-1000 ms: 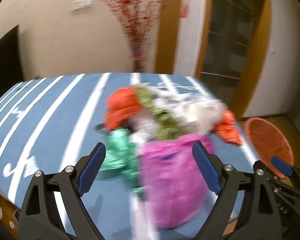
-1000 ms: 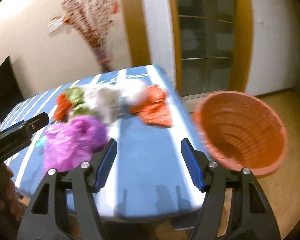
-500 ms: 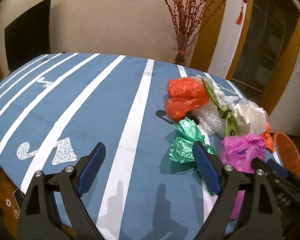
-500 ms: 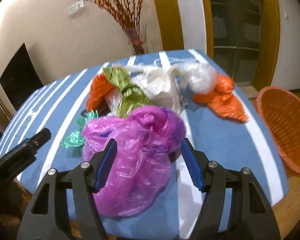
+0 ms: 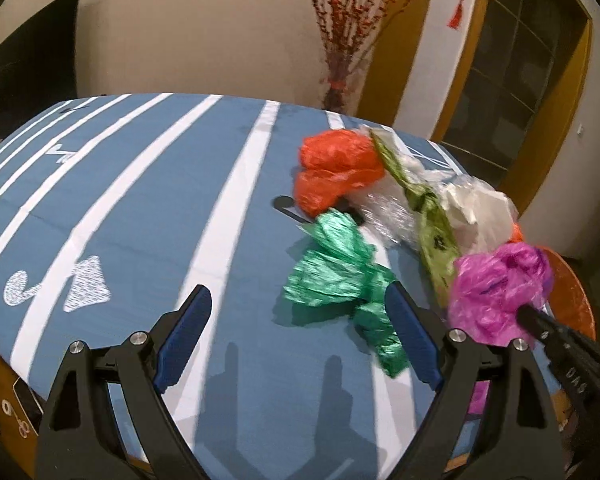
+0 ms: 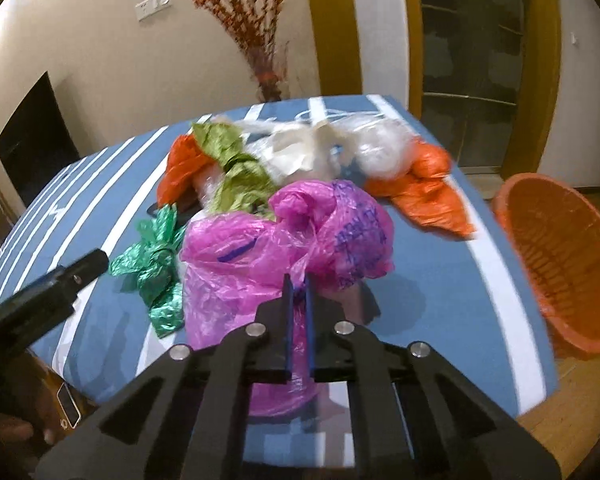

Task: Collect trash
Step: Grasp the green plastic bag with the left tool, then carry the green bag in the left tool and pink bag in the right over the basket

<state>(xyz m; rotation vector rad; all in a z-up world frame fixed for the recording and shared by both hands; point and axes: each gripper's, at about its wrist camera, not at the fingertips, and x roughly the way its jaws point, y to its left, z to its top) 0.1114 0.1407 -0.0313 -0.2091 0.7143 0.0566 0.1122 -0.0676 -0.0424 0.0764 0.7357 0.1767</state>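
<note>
Right gripper (image 6: 298, 292) of mine has just clamped onto the magenta bag (image 6: 284, 236), which half a second ago sat between spread fingers. Left gripper (image 5: 298, 340) hangs open near the green foil (image 5: 336, 268). Next, I judge, comes the orange basket (image 6: 560, 256) beside the table (image 6: 440, 292).

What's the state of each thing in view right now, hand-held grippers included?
Left hand-held gripper: open, empty, above the table.
Right hand-held gripper: shut on the magenta bag.
Magenta bag: pinched, bunched up.
Green foil wrapper: crumpled, loose on the tablecloth.
Orange bag: crumpled, in the pile.
Second orange bag: flattened near the table edge.
Orange basket: tilted, off the table; no trash visible inside.
</note>
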